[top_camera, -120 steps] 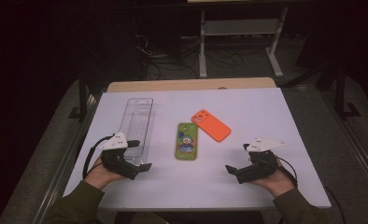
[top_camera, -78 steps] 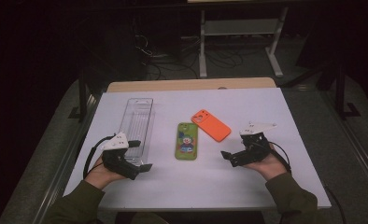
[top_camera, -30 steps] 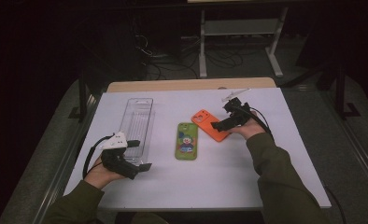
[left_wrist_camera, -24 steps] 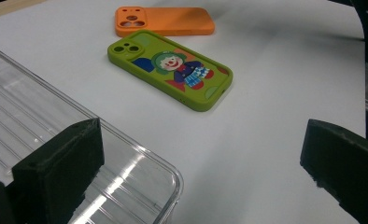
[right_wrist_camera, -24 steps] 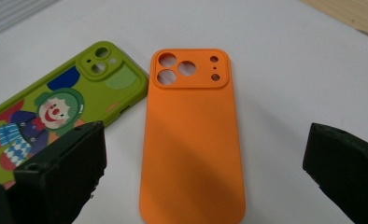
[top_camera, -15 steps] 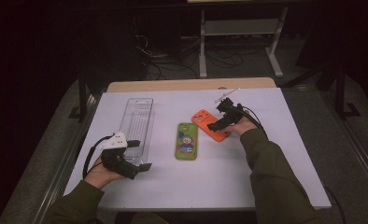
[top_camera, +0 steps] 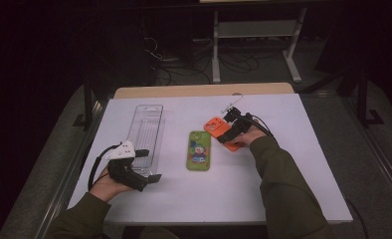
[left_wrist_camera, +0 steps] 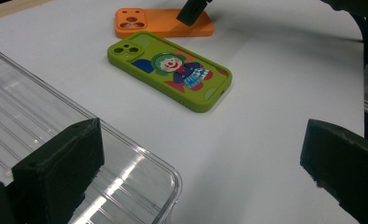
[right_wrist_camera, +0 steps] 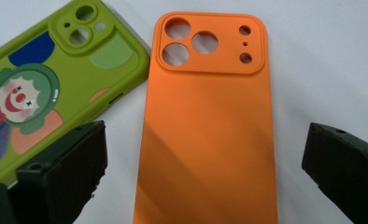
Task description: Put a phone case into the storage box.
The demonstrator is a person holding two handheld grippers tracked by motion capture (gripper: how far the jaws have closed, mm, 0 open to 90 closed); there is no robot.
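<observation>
My right claw (top_camera: 229, 130) hangs over the orange phone case (right_wrist_camera: 205, 126), its jaws spread wide with one on each long side of the case and neither touching it yet. The case lies flat, camera cutouts up, on the white desk (top_camera: 283, 199) at about one o'clock from the desk's middle, just beside the green clown case (top_camera: 199, 149), which sits close to centre; in the right gripper view their near corners are only a sliver apart. I judge the orange case to be light, soft rubbery silicone: it will flex if squeezed across its width, and the matte skin should grip the pads well rather than slip. Lying so low, its thin edges give little to bite on, so I would take it across the two long sides near the middle, away from the cutout block, and press down a touch so the pads catch under the rim. The green neighbour may get nudged by the jaw on that side. My left claw (top_camera: 134, 172) rests at seven o'clock, jaws wide and holding nothing, by the near end of the clear plastic tray (top_camera: 145, 132). The desk top is smooth, bare and bright; the room beyond is dark, with a metal stand (top_camera: 253, 30) and loose cables on the floor.
</observation>
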